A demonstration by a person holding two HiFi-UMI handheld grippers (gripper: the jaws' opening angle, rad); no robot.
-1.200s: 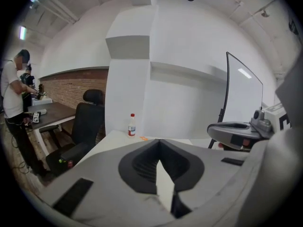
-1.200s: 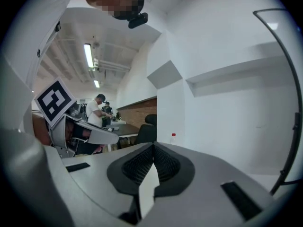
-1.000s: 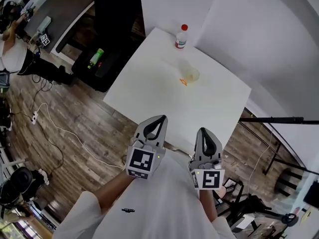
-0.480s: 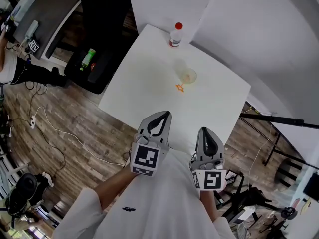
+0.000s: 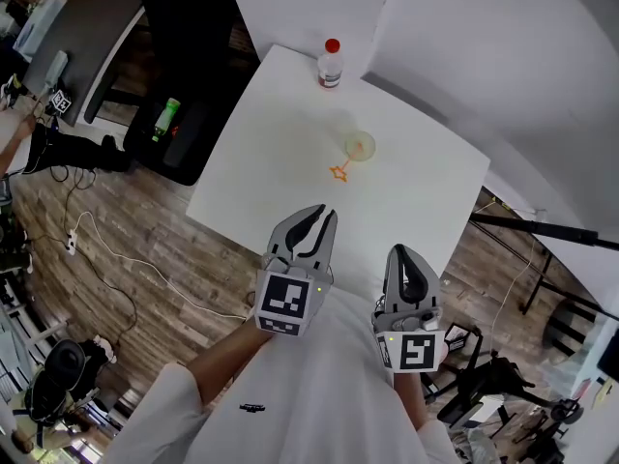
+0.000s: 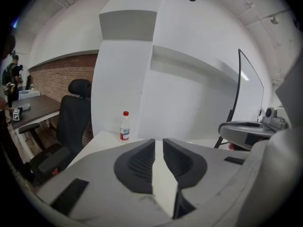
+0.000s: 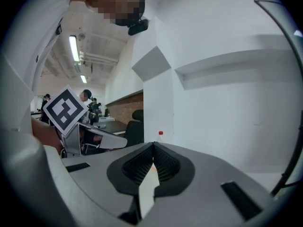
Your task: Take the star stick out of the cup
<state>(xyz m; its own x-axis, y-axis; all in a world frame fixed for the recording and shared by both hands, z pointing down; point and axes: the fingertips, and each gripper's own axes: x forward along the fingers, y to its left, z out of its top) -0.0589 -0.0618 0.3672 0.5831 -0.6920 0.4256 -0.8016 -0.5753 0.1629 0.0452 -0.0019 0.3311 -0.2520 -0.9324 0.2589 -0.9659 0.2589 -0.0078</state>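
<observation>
A clear cup [image 5: 359,146] stands on the white table [image 5: 271,153], far from both grippers. The orange star stick [image 5: 339,171] shows at the cup's near-left side, its star end outside the rim; whether it touches the table I cannot tell. My left gripper [image 5: 319,217] hovers over the table's near edge. Its jaws are opening, with a narrow gap and nothing between them, as the left gripper view [image 6: 158,143] confirms. My right gripper [image 5: 402,255] is beside it, and its jaws [image 7: 153,148] are shut on nothing.
A small bottle with a red cap [image 5: 330,63] stands at the table's far corner, also seen as the bottle [image 6: 124,126] in the left gripper view. A black office chair [image 5: 184,27] and a green bottle [image 5: 166,119] are left of the table. A dark stand [image 5: 542,230] is on the right.
The left gripper's jaws have parted slightly and it has edged forward over the table edge. The right gripper has stayed put and shut. The head view has shifted.
</observation>
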